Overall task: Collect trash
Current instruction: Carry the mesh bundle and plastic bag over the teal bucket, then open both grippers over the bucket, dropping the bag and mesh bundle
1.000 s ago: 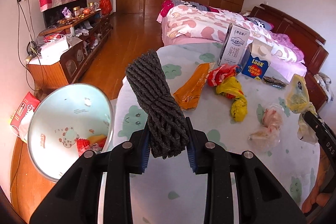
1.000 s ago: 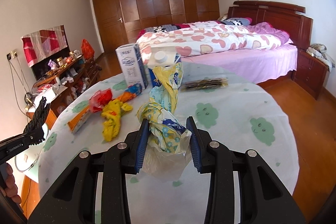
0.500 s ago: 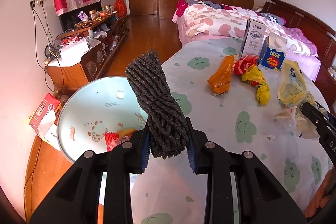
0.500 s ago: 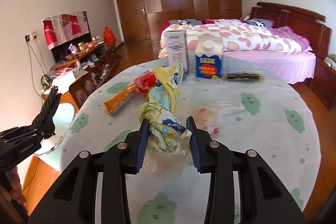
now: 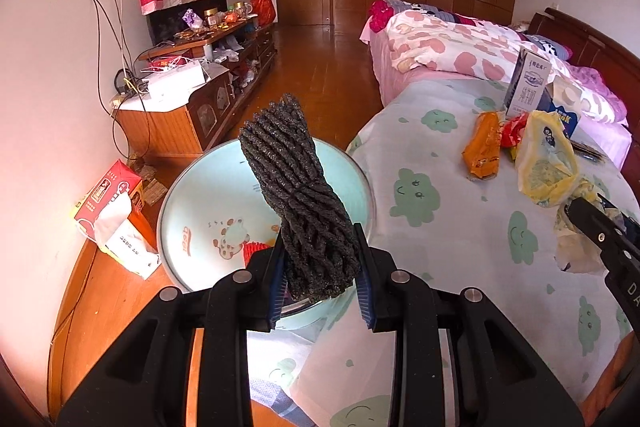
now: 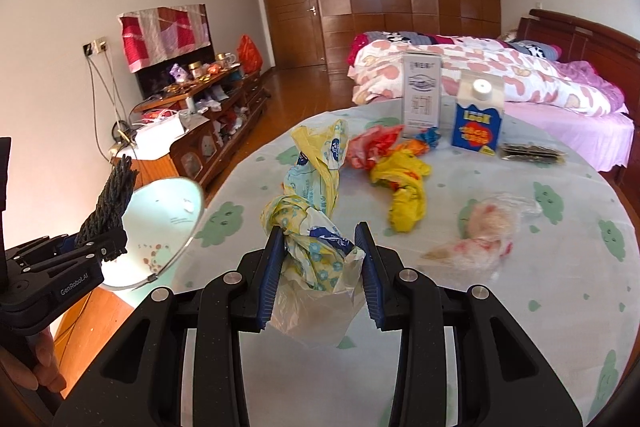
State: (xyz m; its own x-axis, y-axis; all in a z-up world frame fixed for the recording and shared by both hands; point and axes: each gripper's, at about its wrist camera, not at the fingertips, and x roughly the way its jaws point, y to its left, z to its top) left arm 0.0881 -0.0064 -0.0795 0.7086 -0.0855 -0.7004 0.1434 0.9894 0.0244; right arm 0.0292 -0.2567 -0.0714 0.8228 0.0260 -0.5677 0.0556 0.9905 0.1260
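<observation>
While both grippers clamp trash, left gripper reads "GenRobot.AI"; blue carton unreadable.

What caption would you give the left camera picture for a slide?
Left gripper holds a dark foam net above a pale blue bin beside the table.

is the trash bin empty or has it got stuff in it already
Not empty. The light blue trash bin shows a red item at its bottom; the dark foam net in the left gripper hides the rest.
</observation>
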